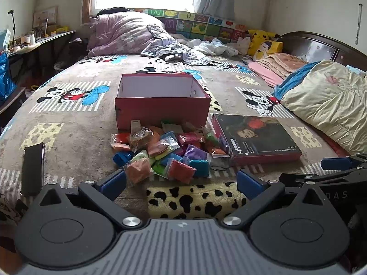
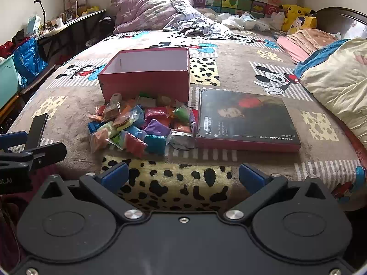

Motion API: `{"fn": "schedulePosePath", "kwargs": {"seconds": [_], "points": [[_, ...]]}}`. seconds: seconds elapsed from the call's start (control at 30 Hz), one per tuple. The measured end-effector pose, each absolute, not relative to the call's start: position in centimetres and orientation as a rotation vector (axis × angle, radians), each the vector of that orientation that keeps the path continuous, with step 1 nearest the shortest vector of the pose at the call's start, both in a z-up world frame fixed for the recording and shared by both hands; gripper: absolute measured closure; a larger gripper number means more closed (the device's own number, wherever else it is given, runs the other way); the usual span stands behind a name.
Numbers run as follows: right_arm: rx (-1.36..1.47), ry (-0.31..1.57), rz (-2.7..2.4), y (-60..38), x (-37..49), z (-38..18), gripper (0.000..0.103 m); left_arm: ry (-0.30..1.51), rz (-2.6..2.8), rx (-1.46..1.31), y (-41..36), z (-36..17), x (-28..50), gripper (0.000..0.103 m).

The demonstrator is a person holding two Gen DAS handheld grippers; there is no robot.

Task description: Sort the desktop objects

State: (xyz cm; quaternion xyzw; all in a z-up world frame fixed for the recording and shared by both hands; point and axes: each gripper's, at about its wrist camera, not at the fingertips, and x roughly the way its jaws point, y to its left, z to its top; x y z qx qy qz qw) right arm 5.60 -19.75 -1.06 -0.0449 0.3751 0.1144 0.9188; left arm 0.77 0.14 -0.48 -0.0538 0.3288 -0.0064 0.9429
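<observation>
**Slippery little bags and a soft bed**

The pile of small clear plastic bags of coloured clay lies on the brown cartoon-mouse blanket, touching the front wall of the open red cardboard box. The box looks empty inside. The flat dark box lid with a red edge lies just beside the pile, on its right.

The bags are shiny and lie on top of each other. A grab could slip off one, or pick up two at once, and the second could fall on the way. The bed is soft, so pushing down hard might sink the bags or nudge the box away. The black phone lies off to the left, apart from the pile.

The left gripper hangs low over the near edge of the bed, pointing at the pile, with its blue fingers spread wide and nothing between them. The right gripper sits beside it, a bit further back, spread wide and empty too
</observation>
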Motion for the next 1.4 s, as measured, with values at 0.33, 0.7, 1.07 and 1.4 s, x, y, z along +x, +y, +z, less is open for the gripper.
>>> {"fn": "schedulePosePath", "kwargs": {"seconds": [0.33,0.7,1.07,1.4], "points": [[-0.088,0.781,0.237,-19.90,5.75,-1.11,0.000,0.677,-0.016,-0.113,0.08,-0.67,0.81,0.000],[-0.083,0.779,0.239,-19.90,5.66,-1.37,0.001,0.675,-0.015,-0.113,0.04,-0.46,0.89,0.000],[-0.081,0.787,0.246,-19.84,5.84,-1.35,0.000,0.680,-0.012,-0.114,0.09,-0.52,0.91,0.000],[-0.080,0.794,0.246,-19.90,6.03,-1.53,0.000,0.687,-0.014,-0.115,0.09,-0.74,1.23,0.000]]}}
